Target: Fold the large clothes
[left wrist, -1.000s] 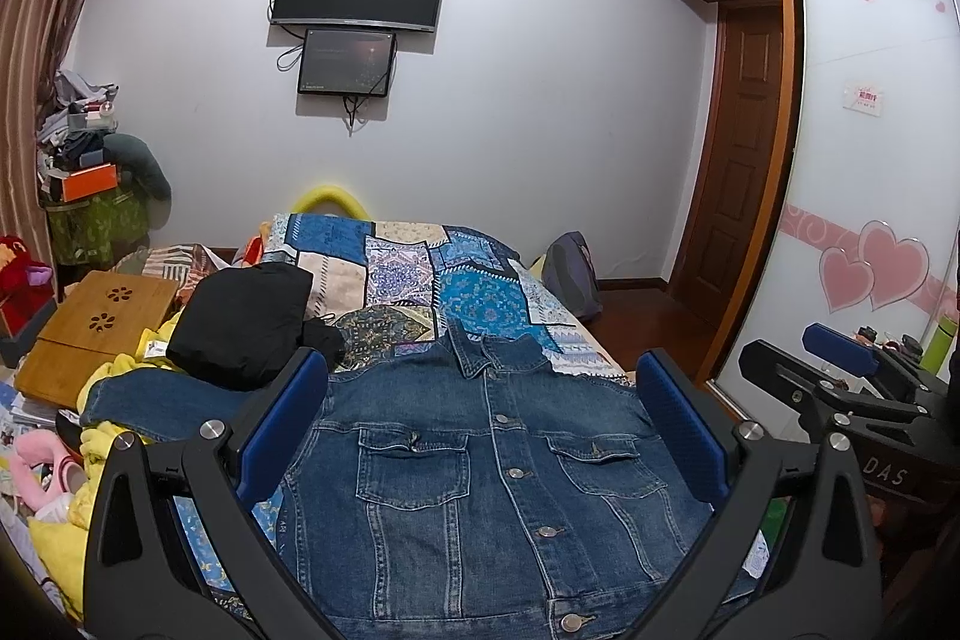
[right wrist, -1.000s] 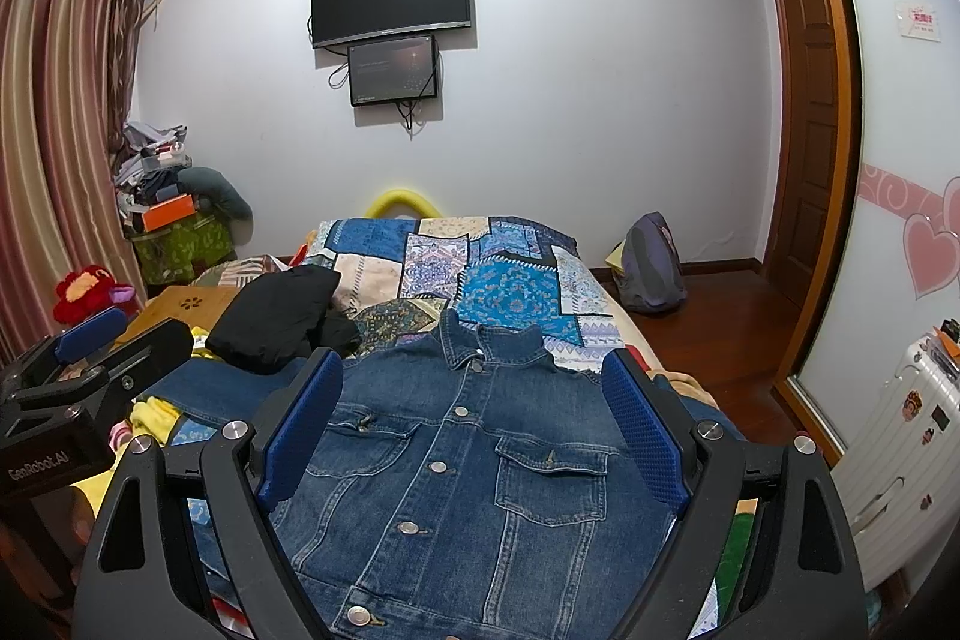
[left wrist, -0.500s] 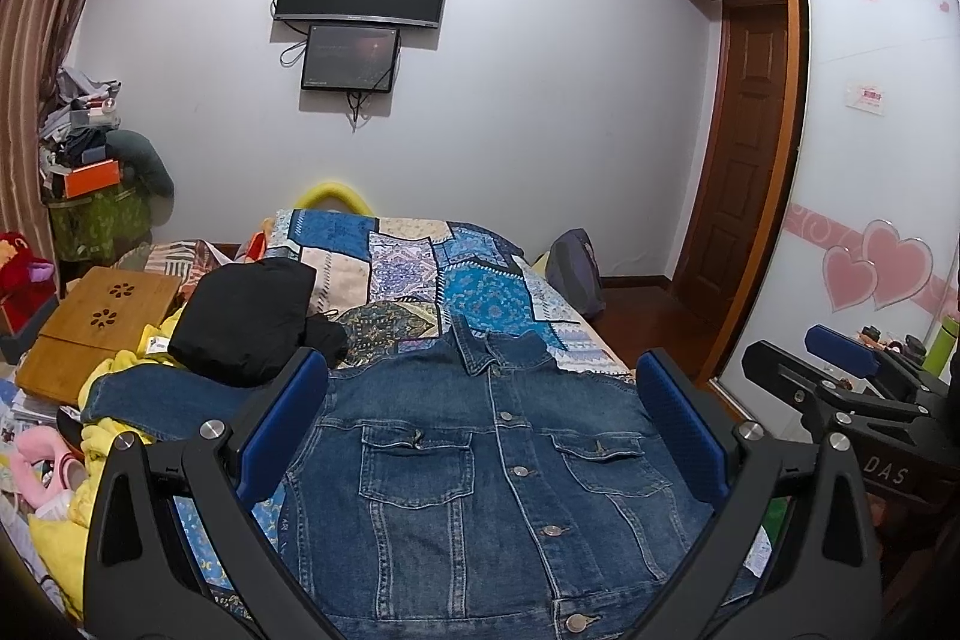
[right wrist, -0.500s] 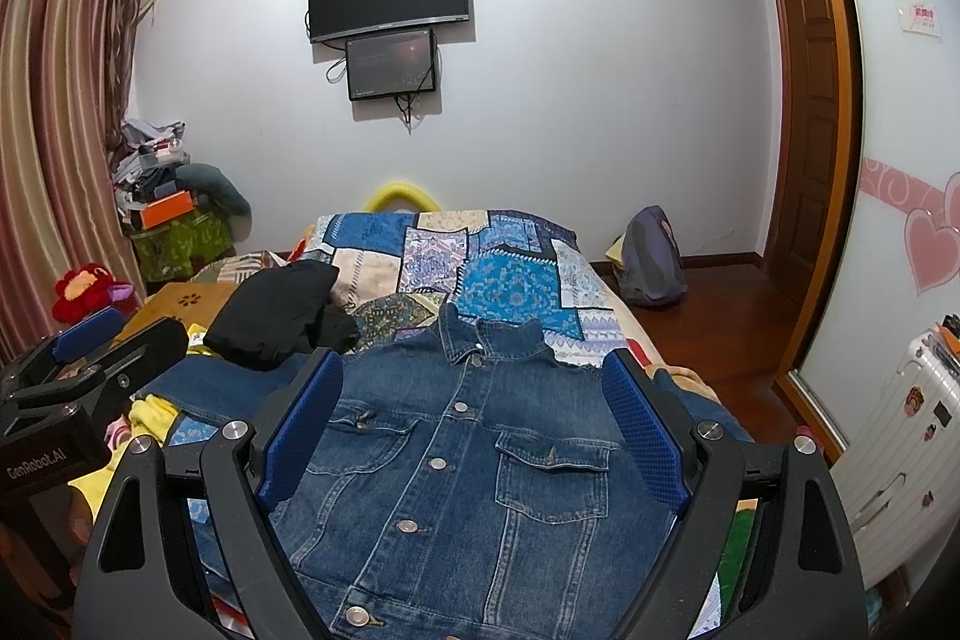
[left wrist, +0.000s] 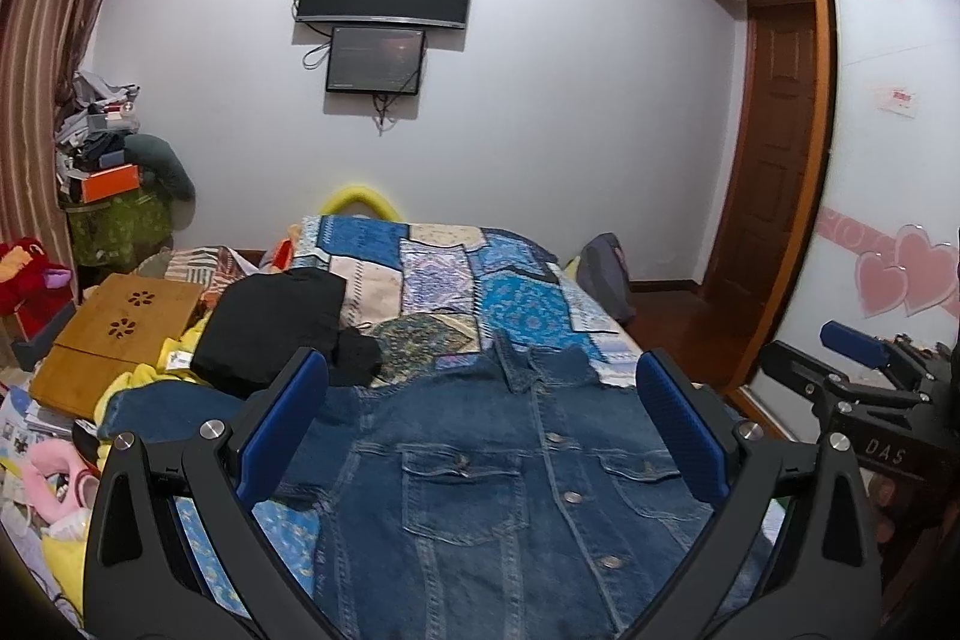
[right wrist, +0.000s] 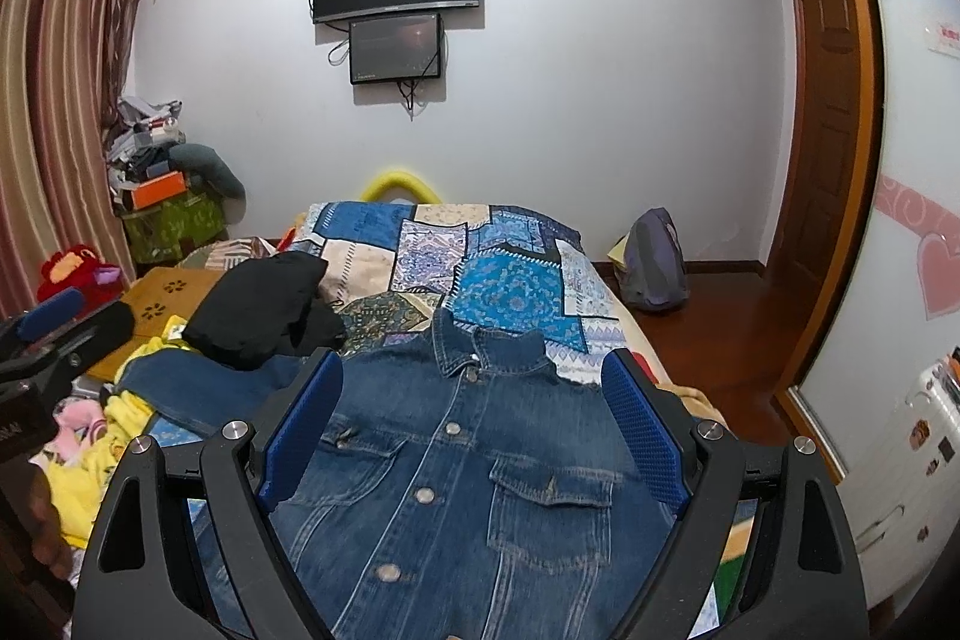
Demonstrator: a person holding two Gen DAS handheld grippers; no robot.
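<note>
The denim jacket (left wrist: 498,466) lay flat on the bed (left wrist: 444,268), front up, straight ahead of and below both tools, collar pointing away. The left tool (left wrist: 480,430) and right tool (right wrist: 474,430) hovered gaping wide, empty, about equally near.

left gripper (left wrist: 480,424): jaws spread wide, nothing between the blue pads, level, near left | right gripper (right wrist: 474,418): jaws spread wide, empty, level, near right
</note>
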